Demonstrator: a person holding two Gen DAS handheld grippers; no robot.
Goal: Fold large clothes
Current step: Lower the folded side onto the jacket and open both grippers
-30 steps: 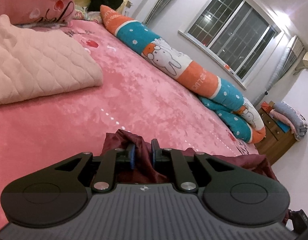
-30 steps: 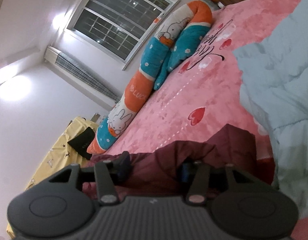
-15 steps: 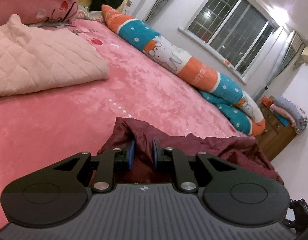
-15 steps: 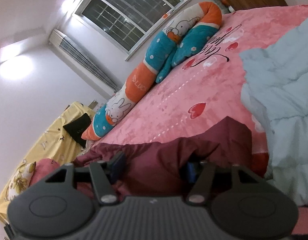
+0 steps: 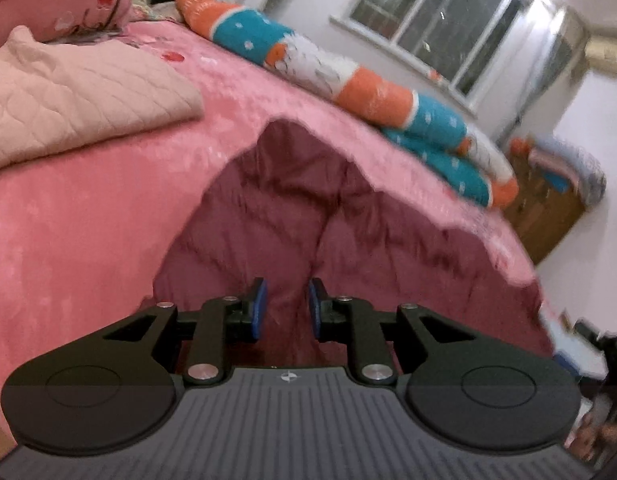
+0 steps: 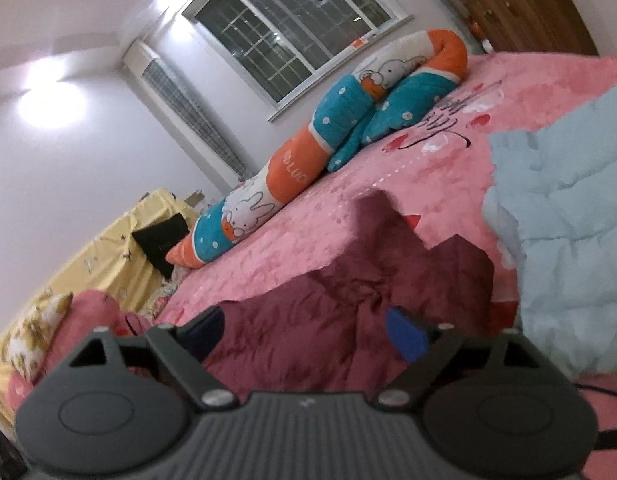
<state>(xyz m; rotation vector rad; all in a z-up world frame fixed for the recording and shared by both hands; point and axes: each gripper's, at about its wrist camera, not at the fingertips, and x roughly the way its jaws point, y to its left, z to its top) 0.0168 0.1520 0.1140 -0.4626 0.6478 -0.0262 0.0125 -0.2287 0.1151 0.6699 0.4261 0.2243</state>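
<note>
Tilting downward, both tongs [image 5: 283, 308] [image 6: 308, 332] overhang maroon garment [image 5: 292, 216].

We find the garment [image 5: 292, 216] spread on the bed [image 5: 88, 220] just ahead of the left gripper [image 5: 283, 308], a fold of it between the fingers [image 5: 258, 308]; left of it, further up the bed, lies a folded quilt [image 5: 80, 96], pillows [image 5: 56, 4] behind that; along the bed's far edge runs a long bolster [image 5: 348, 84], the window [image 5: 440, 12] beyond it; in the right wrist view the garment lies before the right gripper [image 6: 304, 330] — a second quilt [image 6: 568, 240] beside it on the right.
</note>
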